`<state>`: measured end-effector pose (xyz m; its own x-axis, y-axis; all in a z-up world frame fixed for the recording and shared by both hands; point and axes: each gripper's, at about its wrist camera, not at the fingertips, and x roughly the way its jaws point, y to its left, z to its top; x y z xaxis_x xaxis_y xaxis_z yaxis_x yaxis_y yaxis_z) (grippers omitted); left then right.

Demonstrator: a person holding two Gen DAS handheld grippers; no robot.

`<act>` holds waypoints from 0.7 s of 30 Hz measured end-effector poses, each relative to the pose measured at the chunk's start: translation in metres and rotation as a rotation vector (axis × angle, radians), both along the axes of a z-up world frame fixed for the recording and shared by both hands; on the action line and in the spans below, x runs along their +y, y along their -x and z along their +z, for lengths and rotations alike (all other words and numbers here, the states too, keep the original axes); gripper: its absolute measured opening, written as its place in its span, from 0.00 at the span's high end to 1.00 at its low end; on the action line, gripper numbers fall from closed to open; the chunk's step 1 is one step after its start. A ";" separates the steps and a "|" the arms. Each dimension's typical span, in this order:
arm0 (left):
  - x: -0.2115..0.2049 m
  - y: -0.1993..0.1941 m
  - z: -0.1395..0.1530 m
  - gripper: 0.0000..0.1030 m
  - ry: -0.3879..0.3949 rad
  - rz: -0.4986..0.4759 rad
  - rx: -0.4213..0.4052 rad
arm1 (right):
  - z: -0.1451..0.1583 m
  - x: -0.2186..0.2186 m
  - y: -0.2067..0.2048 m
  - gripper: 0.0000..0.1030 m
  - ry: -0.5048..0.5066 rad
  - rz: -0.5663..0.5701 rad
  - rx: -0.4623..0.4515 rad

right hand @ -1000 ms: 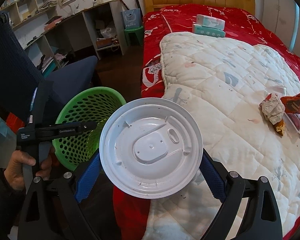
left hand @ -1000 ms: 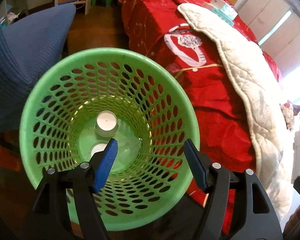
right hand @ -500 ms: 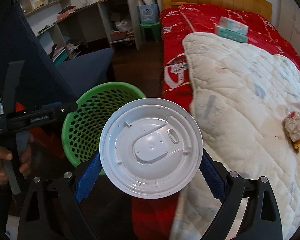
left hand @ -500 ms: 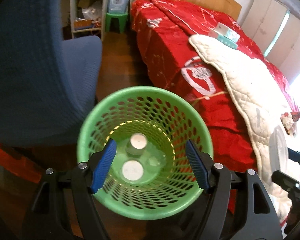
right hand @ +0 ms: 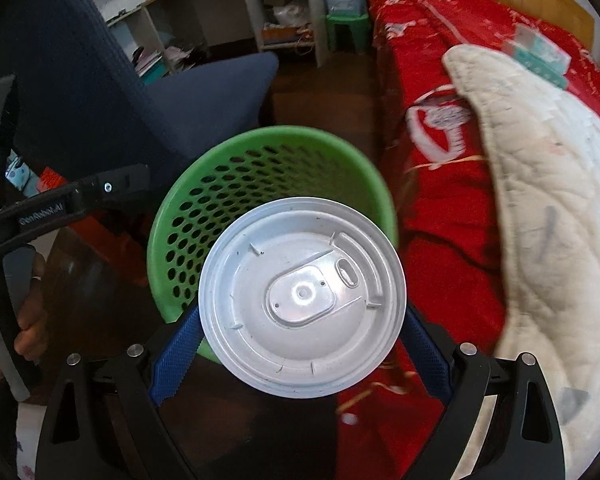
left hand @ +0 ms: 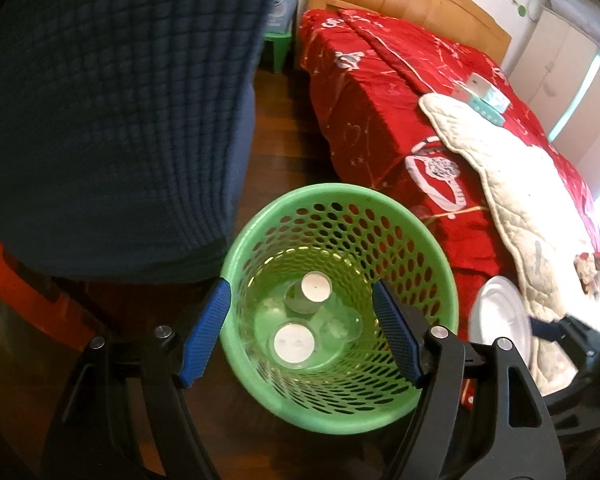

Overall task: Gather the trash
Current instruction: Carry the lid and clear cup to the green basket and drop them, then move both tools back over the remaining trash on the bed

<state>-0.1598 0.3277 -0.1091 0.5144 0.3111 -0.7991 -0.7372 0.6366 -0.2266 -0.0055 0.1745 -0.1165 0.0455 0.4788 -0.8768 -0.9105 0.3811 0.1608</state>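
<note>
Right gripper (right hand: 300,354), lid (right hand: 302,298) nearer basket (right hand: 236,184)

white plastic lid (right hand: 302,298) upright before green perforated basket (right hand: 220,184)

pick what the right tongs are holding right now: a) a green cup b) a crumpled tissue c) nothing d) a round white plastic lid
d: in the right wrist view the right tongs are shut on a round white plastic lid, its edges pressed between the blue pads, held in front of the green basket.
</note>
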 end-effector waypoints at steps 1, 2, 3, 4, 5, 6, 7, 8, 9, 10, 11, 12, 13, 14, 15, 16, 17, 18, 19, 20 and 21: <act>0.001 0.001 0.000 0.30 0.003 0.006 -0.002 | -0.004 0.003 0.002 0.13 0.006 0.003 0.009; 0.002 0.003 -0.001 0.30 0.005 0.013 -0.003 | -0.008 0.007 0.005 0.13 0.013 0.009 0.020; 0.003 0.004 -0.001 0.30 0.009 0.020 -0.004 | -0.012 0.010 0.007 0.13 0.019 0.016 0.031; 0.004 0.006 -0.002 0.30 0.013 0.025 -0.004 | -0.015 0.012 0.009 0.13 0.022 0.019 0.040; 0.004 0.007 -0.002 0.30 0.016 0.028 -0.006 | -0.016 0.013 0.010 0.12 0.021 0.020 0.046; 0.004 0.008 -0.003 0.30 0.017 0.029 -0.007 | -0.018 0.014 0.012 0.12 0.020 0.021 0.053; 0.004 0.008 -0.002 0.30 0.018 0.029 -0.008 | -0.020 0.015 0.013 0.12 0.019 0.027 0.070; 0.003 0.008 -0.002 0.30 0.017 0.029 -0.009 | -0.021 0.014 0.014 0.12 0.017 0.028 0.078; 0.002 0.007 -0.002 0.30 0.016 0.029 -0.010 | -0.020 0.013 0.015 0.11 0.014 0.026 0.078; 0.001 0.006 -0.001 0.30 0.017 0.028 -0.010 | -0.019 0.011 0.016 0.10 0.009 0.024 0.076; 0.001 0.006 -0.001 0.30 0.018 0.026 -0.011 | -0.017 0.008 0.017 0.10 0.002 0.024 0.077; -0.001 0.004 0.000 0.30 0.018 0.023 -0.014 | -0.015 0.005 0.016 0.10 -0.002 0.021 0.074; -0.003 0.002 0.001 0.30 0.018 0.018 -0.015 | -0.011 0.002 0.015 0.10 -0.010 0.016 0.071; -0.005 0.000 0.002 0.30 0.017 0.013 -0.017 | -0.007 -0.003 0.013 0.10 -0.021 0.009 0.070; -0.008 -0.002 0.004 0.30 0.015 0.006 -0.016 | -0.004 -0.006 0.011 0.10 -0.030 0.000 0.069; -0.011 -0.005 0.006 0.30 0.011 -0.002 -0.017 | 0.000 -0.011 0.009 0.10 -0.039 -0.008 0.068; -0.013 -0.006 0.007 0.30 0.009 -0.008 -0.017 | 0.003 -0.018 0.006 0.10 -0.049 -0.019 0.065; -0.016 -0.010 0.009 0.30 0.006 -0.018 -0.017 | 0.007 -0.023 0.003 0.10 -0.056 -0.029 0.062; -0.020 -0.013 0.010 0.30 0.002 -0.026 -0.017 | 0.010 -0.029 0.001 0.10 -0.063 -0.039 0.060; -0.022 -0.015 0.011 0.30 0.001 -0.032 -0.017 | 0.013 -0.037 -0.002 0.10 -0.070 -0.052 0.057; -0.026 -0.018 0.013 0.30 0.000 -0.042 -0.018 | 0.016 -0.043 -0.004 0.10 -0.076 -0.066 0.054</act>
<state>-0.1413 0.3016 -0.0964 0.5411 0.2891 -0.7897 -0.7059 0.6665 -0.2397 -0.0016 0.1312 -0.1005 0.0331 0.5414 -0.8401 -0.8729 0.4251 0.2395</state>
